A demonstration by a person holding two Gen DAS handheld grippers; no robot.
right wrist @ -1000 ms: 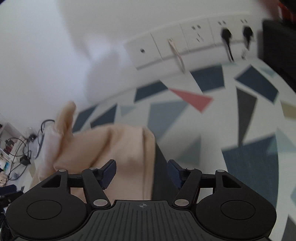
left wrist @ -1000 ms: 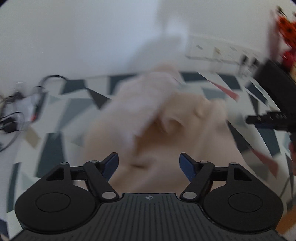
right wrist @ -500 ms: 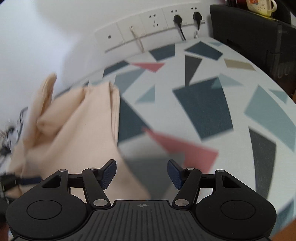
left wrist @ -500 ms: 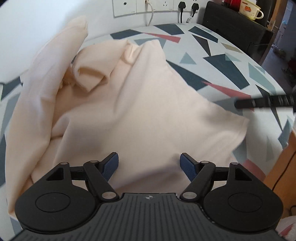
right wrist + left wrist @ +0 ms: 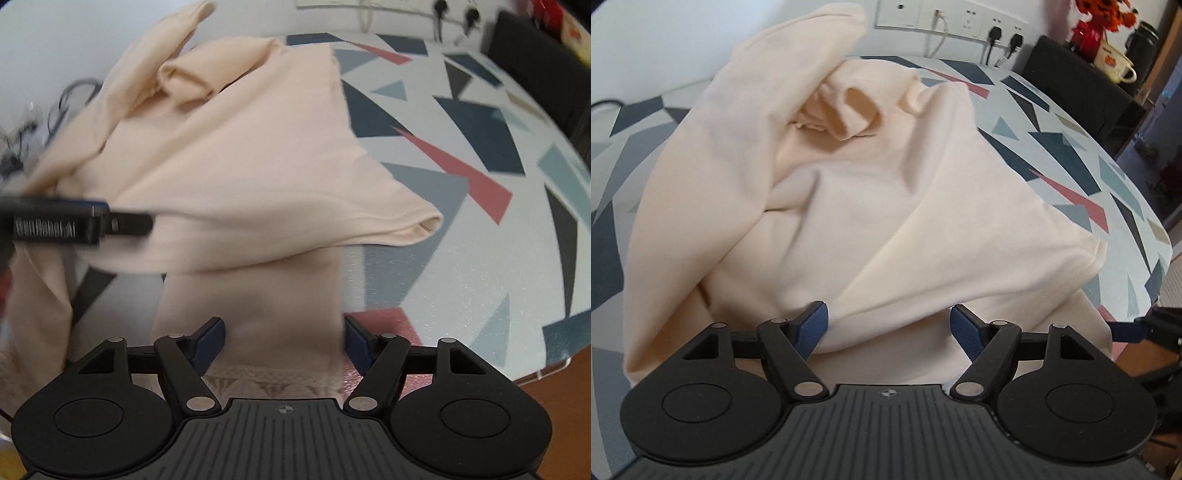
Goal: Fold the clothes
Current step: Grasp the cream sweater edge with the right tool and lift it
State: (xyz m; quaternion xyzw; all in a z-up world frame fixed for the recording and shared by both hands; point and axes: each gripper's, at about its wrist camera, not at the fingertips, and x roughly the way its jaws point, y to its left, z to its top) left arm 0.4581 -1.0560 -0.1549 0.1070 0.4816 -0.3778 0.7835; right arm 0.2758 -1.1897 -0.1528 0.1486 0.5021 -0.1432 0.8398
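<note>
A cream shirt (image 5: 849,192) lies crumpled on the patterned table (image 5: 1071,147), its hem hanging over the near edge; it also fills the right wrist view (image 5: 236,166). My left gripper (image 5: 888,325) is open, its blue pads on either side of a fold of the shirt near the hem. My right gripper (image 5: 282,339) is open, its pads either side of the hanging part of the shirt. The left gripper's fingers (image 5: 74,223) show at the left of the right wrist view, the right gripper's finger (image 5: 1130,330) at the right edge of the left wrist view.
A white wall with sockets and plugs (image 5: 960,22) stands behind the table. A black cabinet (image 5: 1082,85) with a mug (image 5: 1115,62) and red flowers is at the far right. Cables (image 5: 70,99) lie at the far left. The table's rounded edge (image 5: 554,365) is at right.
Both grippers have come down and back to the near edge of the table, now level with the shirt's hanging hem. The right gripper swung left onto the shirt. Both stay open.
</note>
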